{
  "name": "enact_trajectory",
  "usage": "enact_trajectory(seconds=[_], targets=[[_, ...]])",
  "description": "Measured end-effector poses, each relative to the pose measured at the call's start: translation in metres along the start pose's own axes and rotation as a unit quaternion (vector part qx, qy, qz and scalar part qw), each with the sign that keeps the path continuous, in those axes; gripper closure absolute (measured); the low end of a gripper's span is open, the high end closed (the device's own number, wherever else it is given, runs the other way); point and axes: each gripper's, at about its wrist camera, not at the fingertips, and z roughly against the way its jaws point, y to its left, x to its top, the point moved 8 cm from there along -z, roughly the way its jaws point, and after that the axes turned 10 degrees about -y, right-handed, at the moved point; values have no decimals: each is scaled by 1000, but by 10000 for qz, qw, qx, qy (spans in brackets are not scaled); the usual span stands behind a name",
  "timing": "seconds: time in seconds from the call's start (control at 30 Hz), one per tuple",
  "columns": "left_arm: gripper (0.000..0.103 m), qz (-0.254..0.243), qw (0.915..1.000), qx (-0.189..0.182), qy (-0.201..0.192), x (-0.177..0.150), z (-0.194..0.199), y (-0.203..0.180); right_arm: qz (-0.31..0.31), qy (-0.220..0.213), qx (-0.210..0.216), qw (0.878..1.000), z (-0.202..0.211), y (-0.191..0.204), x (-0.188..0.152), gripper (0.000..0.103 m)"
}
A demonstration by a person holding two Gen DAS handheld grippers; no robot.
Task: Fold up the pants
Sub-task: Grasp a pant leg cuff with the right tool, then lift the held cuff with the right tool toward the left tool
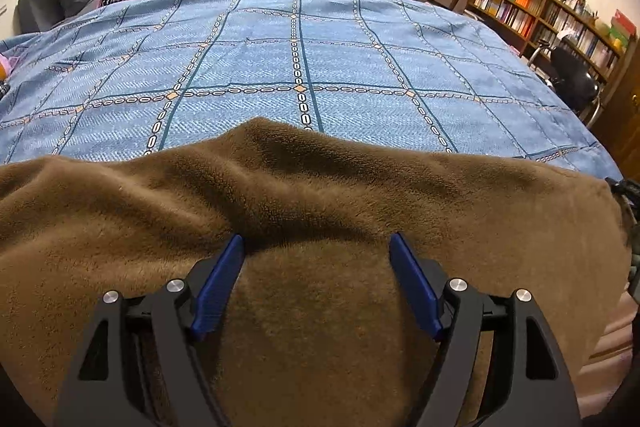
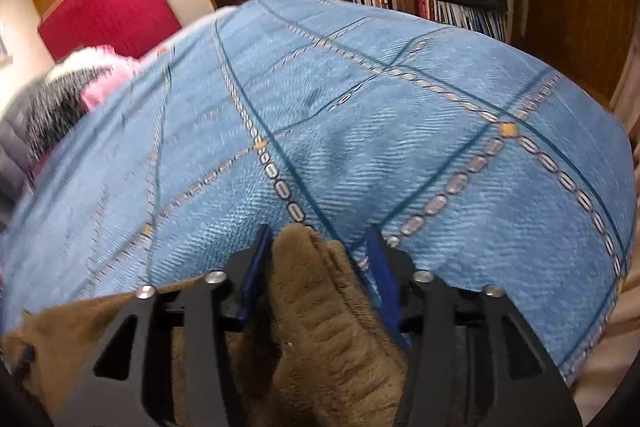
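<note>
Brown fleece pants lay crosswise under left gripper, jaws wide, nothing clamped. Right gripper straddled bunched end, pads apparently clear.

The pants are matt, plushy brown fleece on a woven-looking blue cloth bedspread.

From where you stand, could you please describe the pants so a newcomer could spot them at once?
Start at the blue checked bedspread covering the bed. On its near edge lie the pants, under both grippers. They are plain brown fleece, the only fuzzy, unpatterned fabric there.
</note>
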Motion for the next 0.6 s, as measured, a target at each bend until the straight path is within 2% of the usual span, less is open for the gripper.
enact_trajectory(seconds=[0.07, 0.17, 0.3, 0.43, 0.6], targets=[[28, -19, 10000, 42, 27, 0, 0, -2, -217, -159, 175, 9995, 19, -8, 3, 41], [28, 7, 9999, 102, 76, 1, 2, -2, -262, -347, 13, 9991, 46, -25, 3, 41], [28, 154, 9997, 144, 102, 6, 7, -6, -456, -372, -112, 9982, 74, -52, -12, 41], [28, 144, 9999, -45, 18, 15, 16, -25, -762, -296, -10, 9966, 94, -63, -36, 41], [28, -100, 9992, -379, -85, 21, 26, -63, -1228, -273, 288, 9916, 106, -64, -50, 41]])
